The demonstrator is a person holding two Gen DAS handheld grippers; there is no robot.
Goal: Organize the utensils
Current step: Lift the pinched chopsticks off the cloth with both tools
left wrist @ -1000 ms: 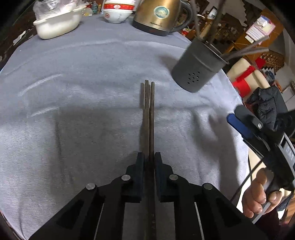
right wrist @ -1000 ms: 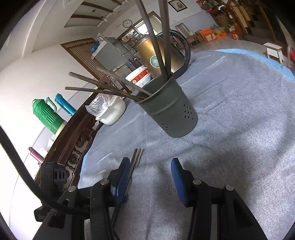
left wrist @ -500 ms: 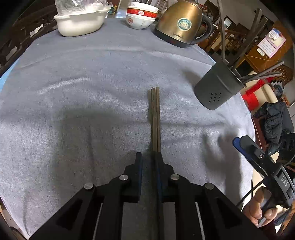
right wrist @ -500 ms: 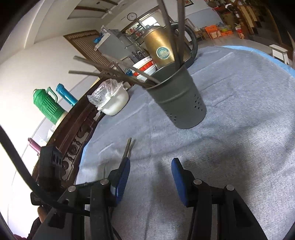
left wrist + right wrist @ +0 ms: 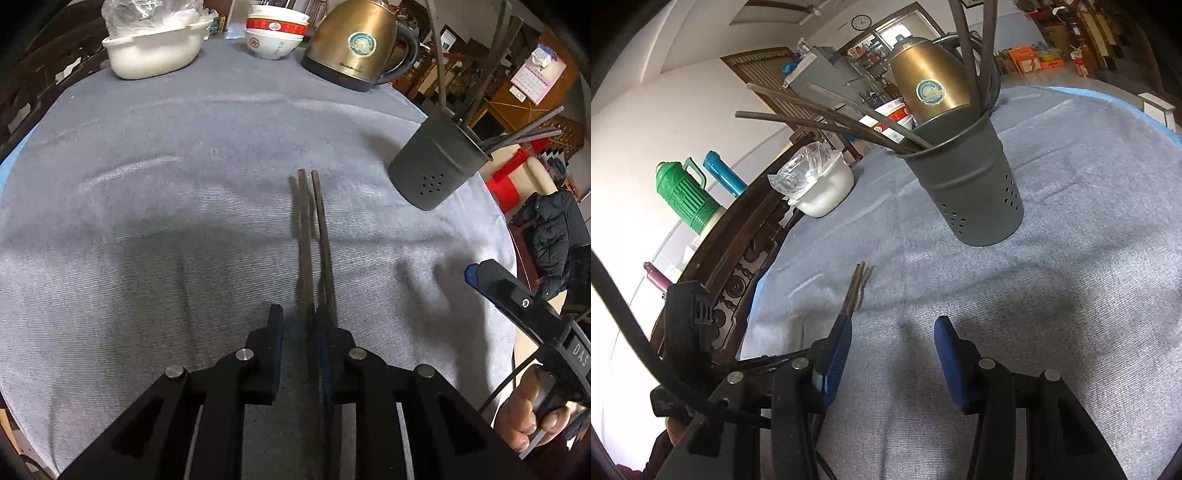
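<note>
Two dark chopsticks (image 5: pixel 312 229) lie side by side between the jaws of my left gripper (image 5: pixel 298 310), pointing away over the grey tablecloth (image 5: pixel 147 221). The jaws are opening: a gap shows between the left pad and the chopsticks, which rest against the right pad. A dark perforated utensil holder (image 5: pixel 436 166) with several chopsticks in it stands at the far right. In the right wrist view the holder (image 5: pixel 975 192) is ahead, and my right gripper (image 5: pixel 894 323) is open and empty. The chopsticks (image 5: pixel 857 288) run past its left finger.
A brass kettle (image 5: pixel 354 44), stacked red-and-white bowls (image 5: pixel 275 33) and a white basin with a plastic bag (image 5: pixel 155 48) line the far table edge. A carved wooden chair back (image 5: pixel 746 258) borders the table. A green thermos (image 5: pixel 683 195) stands beyond it.
The left jaws have parted from a tight grip on the chopsticks to a visible gap. In the left wrist view the holder has slid rightward. The right jaws keep the same width.
</note>
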